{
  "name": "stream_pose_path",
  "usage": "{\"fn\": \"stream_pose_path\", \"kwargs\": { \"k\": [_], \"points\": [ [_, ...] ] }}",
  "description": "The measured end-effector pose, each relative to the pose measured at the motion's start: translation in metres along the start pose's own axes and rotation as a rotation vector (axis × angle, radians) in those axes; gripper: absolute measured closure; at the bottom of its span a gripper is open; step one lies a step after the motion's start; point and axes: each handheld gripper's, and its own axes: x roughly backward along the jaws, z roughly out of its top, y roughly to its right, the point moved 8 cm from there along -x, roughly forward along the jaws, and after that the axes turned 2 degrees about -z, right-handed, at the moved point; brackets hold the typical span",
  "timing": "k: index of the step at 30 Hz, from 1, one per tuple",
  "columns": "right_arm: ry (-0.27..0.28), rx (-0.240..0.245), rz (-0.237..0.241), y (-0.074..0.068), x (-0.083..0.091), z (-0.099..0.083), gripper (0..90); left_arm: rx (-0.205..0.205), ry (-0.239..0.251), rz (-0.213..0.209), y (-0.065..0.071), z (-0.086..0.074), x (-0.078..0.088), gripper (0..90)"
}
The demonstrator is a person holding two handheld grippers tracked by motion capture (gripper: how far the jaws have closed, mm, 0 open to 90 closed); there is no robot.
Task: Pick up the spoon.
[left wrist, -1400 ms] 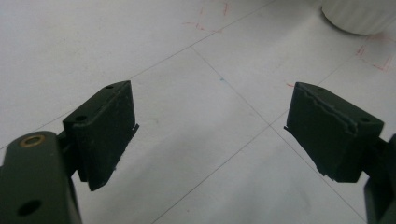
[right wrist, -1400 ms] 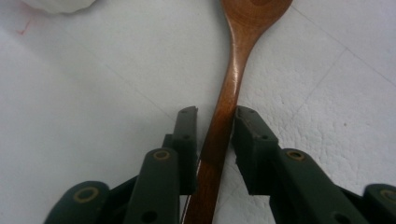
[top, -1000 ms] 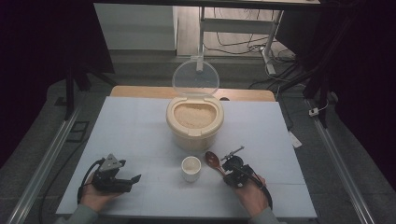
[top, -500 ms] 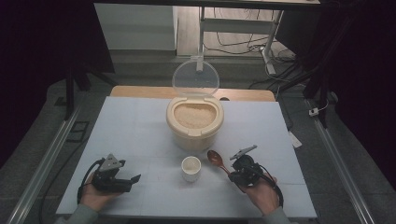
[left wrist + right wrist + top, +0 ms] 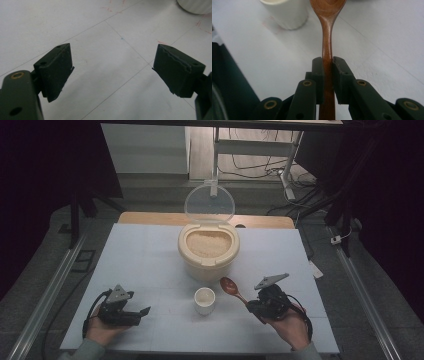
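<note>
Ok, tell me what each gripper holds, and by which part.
The right gripper clamps the wooden spoon by its handle; the left gripper is open, holding nothing.

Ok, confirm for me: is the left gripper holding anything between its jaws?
No, the left gripper has its jaws spread wide apart with only bare white table between them.

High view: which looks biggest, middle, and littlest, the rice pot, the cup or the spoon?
1. Rice container, biggest by far.
2 and 3. White cup and wooden spoon look close: the spoon is longer but thinner, and the right gripper hides part of its handle.
</note>
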Motion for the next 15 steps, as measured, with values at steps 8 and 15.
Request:
{"fn": "stream_pose_path", "kwargs": {
  "k": [8,15],
  "points": [
    [0.045,0.032,0.052,-0.009,0.007,0.007,79.5,0.001,0.000,0.001,0.000,0.000,0.000,15.5],
    [0.085,0.082,0.087,-0.017,0.012,0.015,79.5,0.002,0.000,0.002,0.000,0.000,-0.001,15.6]
  ]
}}
